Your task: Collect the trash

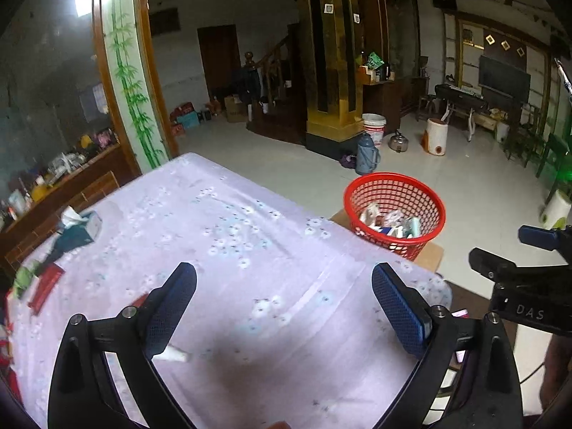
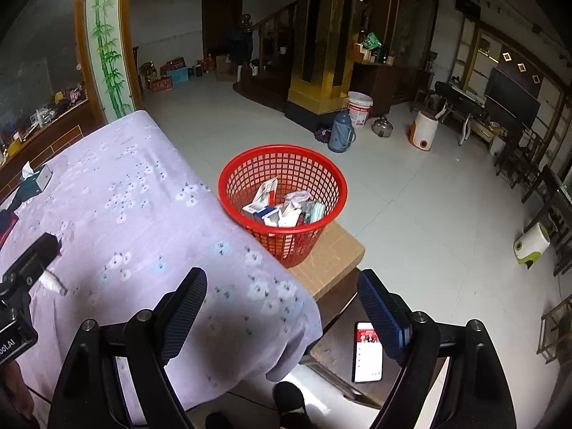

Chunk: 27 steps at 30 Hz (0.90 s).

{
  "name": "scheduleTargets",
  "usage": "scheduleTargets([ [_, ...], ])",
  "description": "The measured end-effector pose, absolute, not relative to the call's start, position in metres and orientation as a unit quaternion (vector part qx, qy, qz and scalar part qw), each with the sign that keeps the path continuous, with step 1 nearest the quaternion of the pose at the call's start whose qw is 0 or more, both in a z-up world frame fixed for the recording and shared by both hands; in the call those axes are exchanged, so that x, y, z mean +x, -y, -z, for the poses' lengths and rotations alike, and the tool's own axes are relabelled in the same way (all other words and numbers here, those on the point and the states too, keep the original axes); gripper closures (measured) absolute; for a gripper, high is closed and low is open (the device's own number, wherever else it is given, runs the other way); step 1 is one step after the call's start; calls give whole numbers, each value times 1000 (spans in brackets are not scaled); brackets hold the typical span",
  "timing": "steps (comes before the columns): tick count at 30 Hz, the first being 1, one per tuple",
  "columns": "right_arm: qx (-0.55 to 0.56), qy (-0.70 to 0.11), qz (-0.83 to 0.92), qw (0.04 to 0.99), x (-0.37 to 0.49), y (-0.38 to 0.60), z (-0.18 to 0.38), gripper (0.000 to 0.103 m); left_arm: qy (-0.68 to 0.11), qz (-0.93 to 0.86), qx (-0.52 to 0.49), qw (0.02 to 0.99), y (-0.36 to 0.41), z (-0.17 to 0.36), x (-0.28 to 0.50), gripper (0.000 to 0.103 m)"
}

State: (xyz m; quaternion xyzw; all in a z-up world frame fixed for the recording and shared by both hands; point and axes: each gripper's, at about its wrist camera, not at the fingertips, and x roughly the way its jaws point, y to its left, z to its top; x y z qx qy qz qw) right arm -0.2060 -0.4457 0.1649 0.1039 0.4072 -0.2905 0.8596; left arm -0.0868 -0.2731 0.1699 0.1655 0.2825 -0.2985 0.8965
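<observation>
A lilac cloth (image 1: pixel 250 250) covers the table in a tiled living room. The left gripper (image 1: pixel 284 304) hangs with jaws spread and empty; so does the right gripper (image 2: pixel 282 304). A small white scrap (image 1: pixel 175 354) lies just under the left jaw; it looks light and crushable, so pinch across its middle. The basket (image 2: pixel 228 182) sits ahead of the right jaws.

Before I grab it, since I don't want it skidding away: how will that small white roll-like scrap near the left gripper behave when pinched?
The white scrap looks like crumpled or rolled paper, so probably very light and crushable. Its roughly cylindrical shape on the smooth tablecloth suggests it may roll if nudged sideways. The left gripper is open wide, so closing squarely across it should hold it.
</observation>
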Motion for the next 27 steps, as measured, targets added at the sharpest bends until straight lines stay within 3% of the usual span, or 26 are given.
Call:
scheduleTargets([
  [11, 108, -395, 309, 859, -220, 432, -174, 14, -236, 294, 198, 905, 267, -186, -110, 5],
  [27, 90, -405, 302, 858, -217, 423, -174, 14, -269, 294, 190, 897, 259, -177, -111, 5],
])
